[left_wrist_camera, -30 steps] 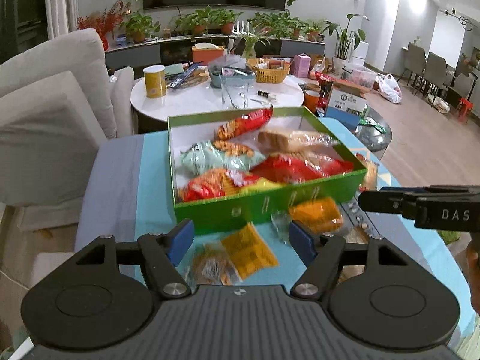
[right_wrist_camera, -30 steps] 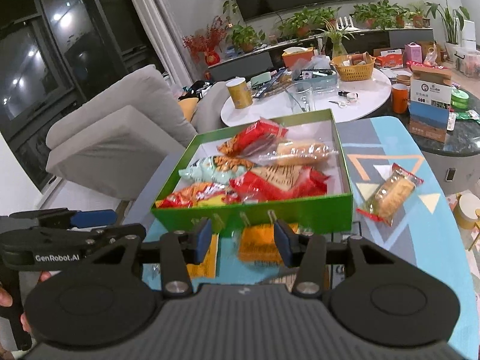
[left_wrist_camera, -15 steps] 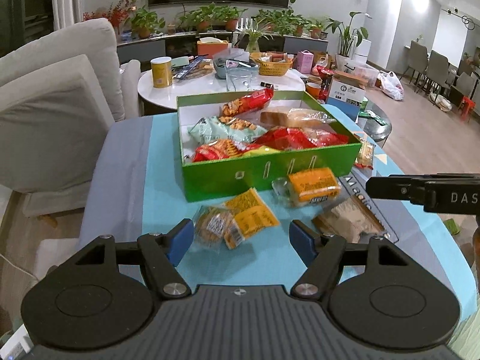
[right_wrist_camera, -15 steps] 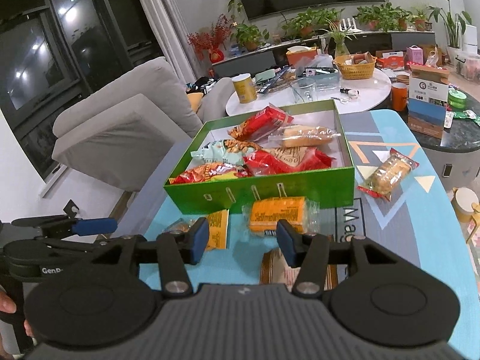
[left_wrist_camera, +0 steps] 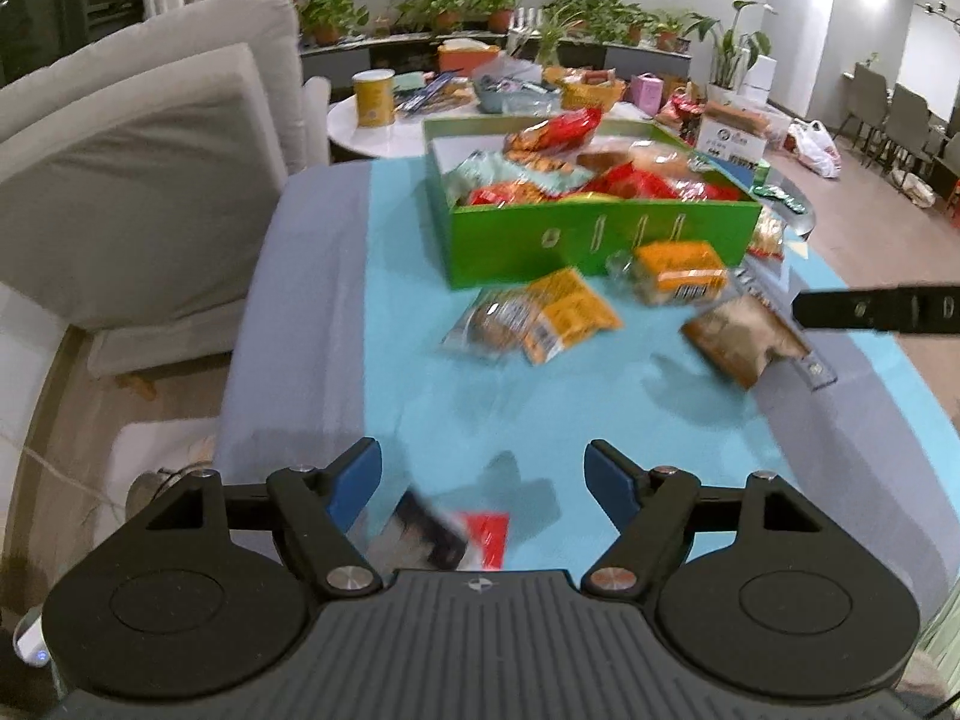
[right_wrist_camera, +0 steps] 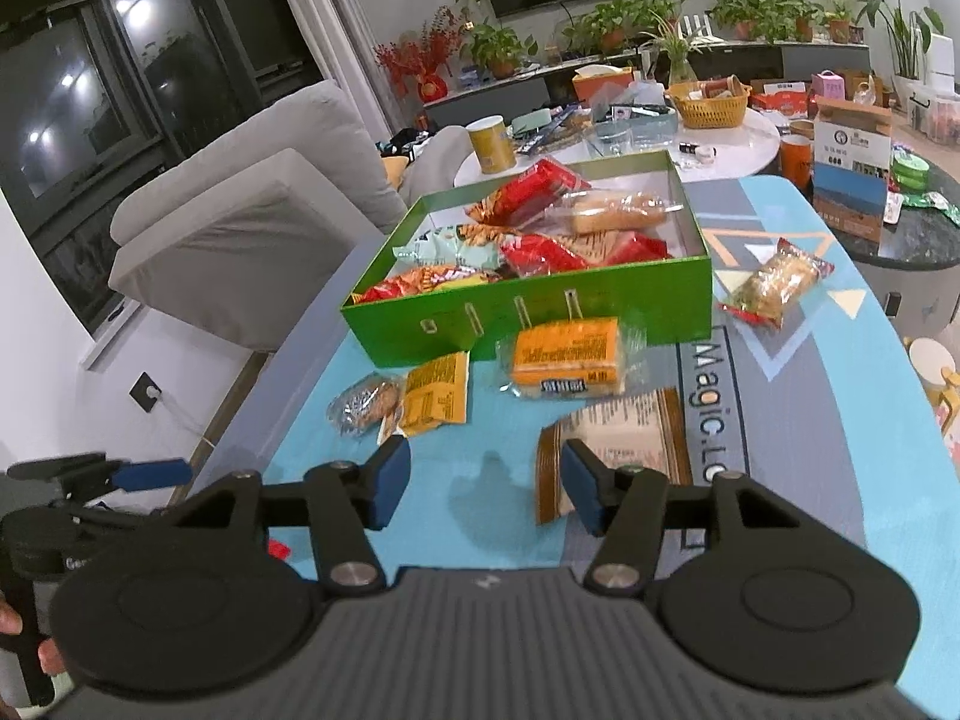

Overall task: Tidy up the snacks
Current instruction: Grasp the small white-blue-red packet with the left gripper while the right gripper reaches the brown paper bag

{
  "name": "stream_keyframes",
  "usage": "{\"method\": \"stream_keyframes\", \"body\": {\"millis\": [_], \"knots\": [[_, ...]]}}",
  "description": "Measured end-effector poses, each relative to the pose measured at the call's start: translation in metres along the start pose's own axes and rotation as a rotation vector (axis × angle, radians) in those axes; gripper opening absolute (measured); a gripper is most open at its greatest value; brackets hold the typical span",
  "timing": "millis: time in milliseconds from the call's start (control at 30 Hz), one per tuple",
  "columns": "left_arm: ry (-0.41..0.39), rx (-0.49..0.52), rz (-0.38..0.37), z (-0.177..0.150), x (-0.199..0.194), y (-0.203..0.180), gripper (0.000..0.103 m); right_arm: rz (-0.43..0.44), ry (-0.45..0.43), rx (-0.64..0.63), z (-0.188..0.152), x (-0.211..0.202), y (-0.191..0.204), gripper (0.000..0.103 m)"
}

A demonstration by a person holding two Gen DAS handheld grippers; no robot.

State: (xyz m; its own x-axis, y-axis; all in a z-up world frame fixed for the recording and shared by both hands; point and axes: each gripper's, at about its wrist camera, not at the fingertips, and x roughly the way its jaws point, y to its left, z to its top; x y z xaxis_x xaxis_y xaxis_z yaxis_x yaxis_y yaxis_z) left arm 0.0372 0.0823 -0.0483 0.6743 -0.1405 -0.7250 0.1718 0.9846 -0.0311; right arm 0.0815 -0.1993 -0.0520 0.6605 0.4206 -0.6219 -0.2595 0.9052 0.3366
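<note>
Looks like we're between picks: both the left gripper (left_wrist_camera: 483,474) and right gripper (right_wrist_camera: 485,483) hover spread wide and empty; the green box (right_wrist_camera: 540,312) sits mid-frame, already half full; I'd guess the brown packet (right_wrist_camera: 618,450) just ahead of the right gripper goes next, needing a drop onto its edge.

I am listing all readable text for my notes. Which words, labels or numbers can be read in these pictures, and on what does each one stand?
"Magic.L": printed on the blue table mat, cut off after that.
"Ge": on the left gripper body, the rest hidden.
Orange snack packet: dark print, too blurred to read.
Brown packet: lines of small print, unreadable.
Carton on the side table: logo and text too small.
</note>
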Motion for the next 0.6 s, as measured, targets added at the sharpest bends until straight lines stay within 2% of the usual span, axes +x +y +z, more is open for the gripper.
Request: {"method": "stream_keyframes", "body": {"millis": [167,300,433,533,600], "knots": [[0.04,-0.011,-0.001,-0.025,0.003,0.007,0.076,0.0,0.0,-0.002,-0.003,-0.001,0.004,0.046],[0.086,-0.027,0.0,-0.034,0.017,0.008,0.076,-0.003,0.006,-0.004,-0.006,0.001,0.006,0.048],[0.087,-0.047,-0.003,-0.035,0.026,0.009,0.076,-0.016,0.021,0.003,-0.009,0.005,0.004,0.053],[0.08,-0.041,-0.022,-0.036,0.031,0.01,0.07,-0.037,0.024,0.007,-0.011,0.007,-0.001,0.057],[0.066,-0.011,-0.018,-0.036,0.034,0.006,0.059,-0.049,0.028,0.014,-0.012,0.009,-0.005,0.058]]}}
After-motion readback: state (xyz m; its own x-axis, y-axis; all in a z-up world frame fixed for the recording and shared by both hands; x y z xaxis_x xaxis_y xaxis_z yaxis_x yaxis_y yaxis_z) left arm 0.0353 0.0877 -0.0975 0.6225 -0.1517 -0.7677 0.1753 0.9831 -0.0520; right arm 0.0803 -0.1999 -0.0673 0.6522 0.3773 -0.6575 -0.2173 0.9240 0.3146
